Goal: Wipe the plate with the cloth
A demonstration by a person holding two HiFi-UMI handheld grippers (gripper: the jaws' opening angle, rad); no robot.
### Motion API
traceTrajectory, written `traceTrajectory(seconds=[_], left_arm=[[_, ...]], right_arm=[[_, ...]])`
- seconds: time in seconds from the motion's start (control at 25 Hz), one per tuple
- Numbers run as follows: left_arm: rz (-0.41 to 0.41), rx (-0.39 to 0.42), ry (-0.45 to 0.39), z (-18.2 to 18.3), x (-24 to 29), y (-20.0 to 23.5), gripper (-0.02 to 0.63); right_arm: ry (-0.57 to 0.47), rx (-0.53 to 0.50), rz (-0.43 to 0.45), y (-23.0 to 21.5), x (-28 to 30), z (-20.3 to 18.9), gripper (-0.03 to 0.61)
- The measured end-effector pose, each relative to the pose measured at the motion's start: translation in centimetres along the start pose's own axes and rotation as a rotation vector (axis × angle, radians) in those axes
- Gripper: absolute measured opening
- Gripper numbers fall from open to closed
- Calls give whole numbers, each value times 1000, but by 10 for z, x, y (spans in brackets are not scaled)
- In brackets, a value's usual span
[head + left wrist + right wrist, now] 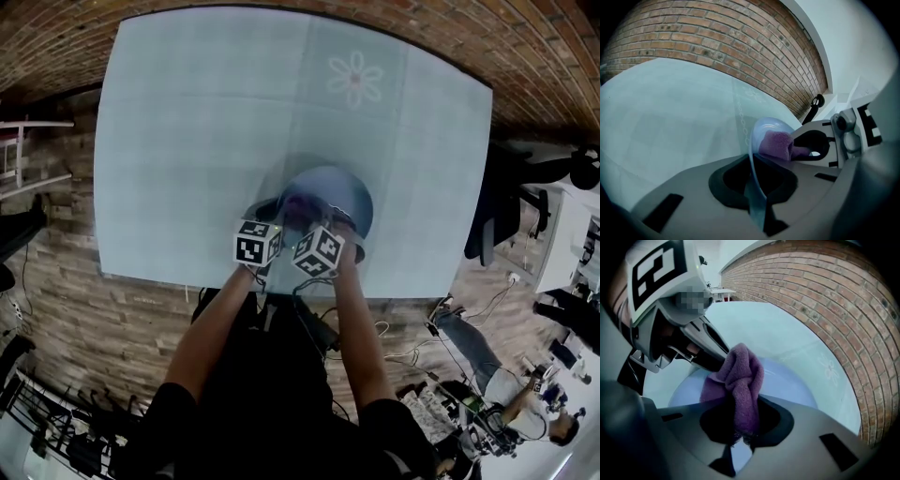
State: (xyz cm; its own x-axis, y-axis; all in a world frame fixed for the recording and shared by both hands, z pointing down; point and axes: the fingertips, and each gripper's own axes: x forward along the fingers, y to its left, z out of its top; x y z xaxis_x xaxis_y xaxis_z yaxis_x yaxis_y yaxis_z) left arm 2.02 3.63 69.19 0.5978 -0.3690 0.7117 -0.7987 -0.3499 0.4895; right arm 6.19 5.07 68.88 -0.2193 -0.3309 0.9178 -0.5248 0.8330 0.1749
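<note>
Right gripper: fingers clenched on cloth | left gripper: fingers clamped on plate rim | cloth touching plate face | wiping apparently under way, finish unconfirmed

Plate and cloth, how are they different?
The plate is pale blue, smooth and round; the cloth is purple, fuzzy and bunched. The left tool pinches the plate's rim; the right tool pinches the cloth. Both are gripped, and the cloth rests on the plate.
</note>
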Motion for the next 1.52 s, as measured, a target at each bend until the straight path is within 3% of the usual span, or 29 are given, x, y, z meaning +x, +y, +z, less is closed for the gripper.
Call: traceTrajectory(seconds=[0.6,0.84,1.0,1.16,1.52], left_arm=[[3,-2,2,1,1,0,48],[6,-4,4,0,2,1,48],[5,-4,2,-1,1,1,48],[7,-11,-4,-1,1,1,48],[9,-27,-9,-1,2,1,48]], right_arm=[[-26,-3,-97,-56,14,16,74],[-34,-122,-232,-75,7,16,75],[-22,-91,-301,-91,0,0,74],[-7,-7,-274,-96,6,-15,72],[9,-3,-257,-78,3,-18,66]])
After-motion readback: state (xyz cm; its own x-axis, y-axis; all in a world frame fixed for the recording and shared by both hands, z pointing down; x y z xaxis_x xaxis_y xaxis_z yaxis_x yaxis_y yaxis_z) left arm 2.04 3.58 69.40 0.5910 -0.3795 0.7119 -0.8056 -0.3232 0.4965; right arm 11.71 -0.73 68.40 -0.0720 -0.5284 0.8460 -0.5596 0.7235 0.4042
